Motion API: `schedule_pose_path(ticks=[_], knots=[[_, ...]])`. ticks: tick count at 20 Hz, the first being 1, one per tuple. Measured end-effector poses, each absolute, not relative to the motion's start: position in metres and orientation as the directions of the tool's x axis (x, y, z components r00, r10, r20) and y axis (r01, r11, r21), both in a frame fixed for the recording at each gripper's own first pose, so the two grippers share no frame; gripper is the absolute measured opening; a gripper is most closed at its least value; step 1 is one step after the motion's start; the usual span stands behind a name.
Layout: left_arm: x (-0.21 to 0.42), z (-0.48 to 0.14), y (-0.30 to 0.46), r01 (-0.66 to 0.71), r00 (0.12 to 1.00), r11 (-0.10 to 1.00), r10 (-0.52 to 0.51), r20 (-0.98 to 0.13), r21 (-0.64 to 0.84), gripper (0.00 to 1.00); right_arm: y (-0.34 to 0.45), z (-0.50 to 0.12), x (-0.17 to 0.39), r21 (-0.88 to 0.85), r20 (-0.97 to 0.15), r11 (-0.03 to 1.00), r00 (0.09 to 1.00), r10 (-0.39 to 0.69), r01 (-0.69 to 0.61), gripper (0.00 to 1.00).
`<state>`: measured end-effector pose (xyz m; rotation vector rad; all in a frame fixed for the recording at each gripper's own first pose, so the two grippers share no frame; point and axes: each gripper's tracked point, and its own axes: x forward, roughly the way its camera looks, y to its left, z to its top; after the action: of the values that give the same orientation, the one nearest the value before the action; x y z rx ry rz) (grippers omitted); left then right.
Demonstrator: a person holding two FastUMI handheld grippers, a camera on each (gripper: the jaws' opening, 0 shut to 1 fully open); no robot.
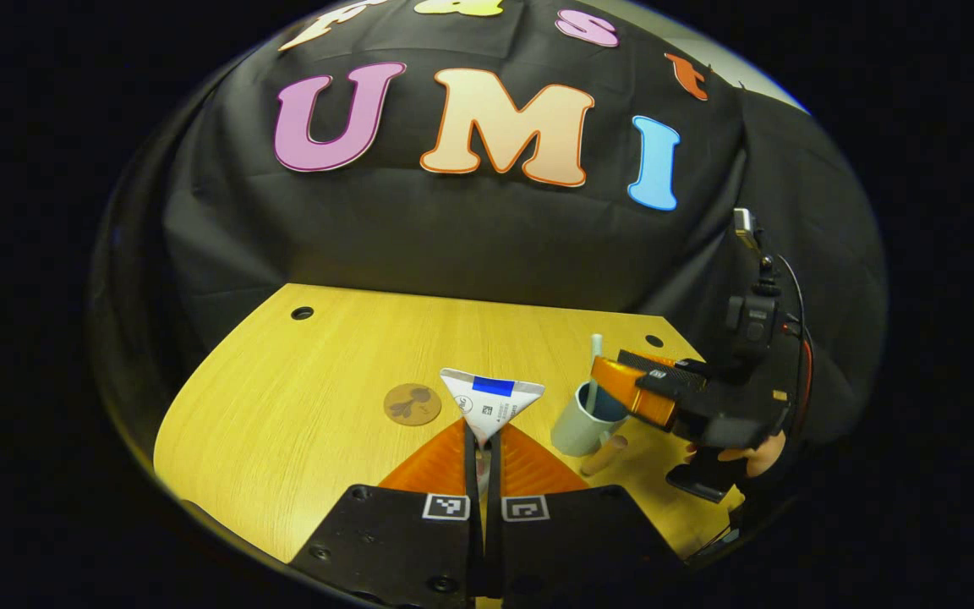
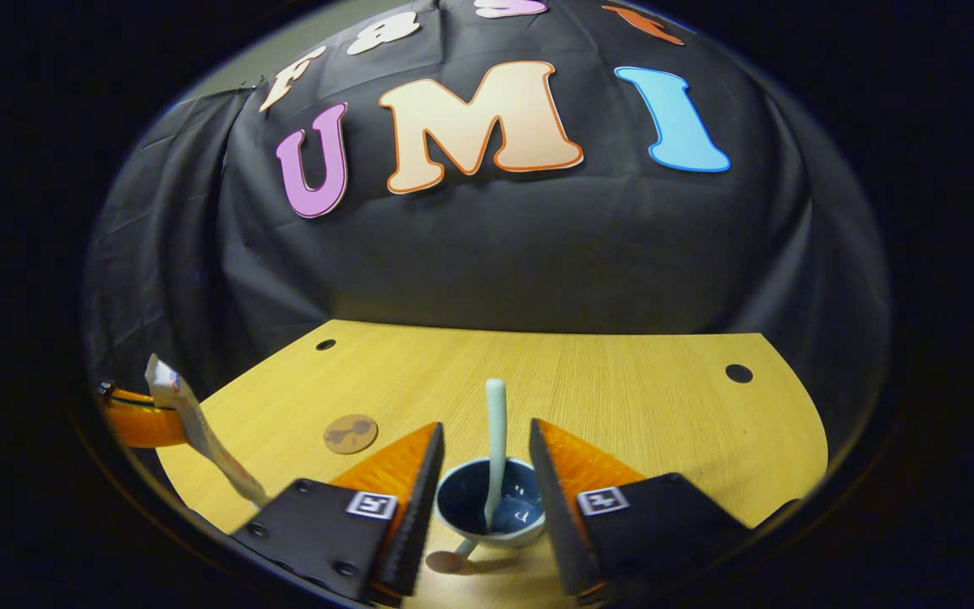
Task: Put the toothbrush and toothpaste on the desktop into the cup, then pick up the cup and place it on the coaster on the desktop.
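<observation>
1. In the left gripper view, our left hand-held gripper (image 1: 484, 440) was clamped on the toothpaste (image 1: 491, 403), raised above the desk (image 1: 301, 397) between the coaster (image 1: 412, 403) and the cup (image 1: 582, 423).
2. In the right gripper view, our right hand-held gripper (image 2: 487, 457) stood apart around the cup (image 2: 489, 506), the toothbrush (image 2: 495, 440) upright inside.

The white toothpaste tube (image 1: 489, 404) hides its lower end between the left gripper (image 1: 484, 452) fingers. The pale green toothbrush (image 2: 495, 448) has its head sunk inside the dark blue-lined cup (image 2: 487, 506), unseen.
</observation>
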<state>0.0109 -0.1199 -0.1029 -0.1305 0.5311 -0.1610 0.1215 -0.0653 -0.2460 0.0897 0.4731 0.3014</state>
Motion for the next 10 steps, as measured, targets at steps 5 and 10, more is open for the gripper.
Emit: schedule_pose_path(ticks=[5,10], knots=[[0.026,-0.098,-0.146,0.174,0.848,0.967,-0.243,-0.471,-0.185,0.0,-0.096,-0.248,0.094,0.137,-0.453,0.963,0.849,0.271,-0.234,1.0],[0.051,-0.087,-0.18,0.234,0.851,0.951,-0.3,-0.431,-0.2,0.0,-0.129,-0.25,0.069,0.133,-0.473,0.975,0.853,0.22,-0.178,0.99]])
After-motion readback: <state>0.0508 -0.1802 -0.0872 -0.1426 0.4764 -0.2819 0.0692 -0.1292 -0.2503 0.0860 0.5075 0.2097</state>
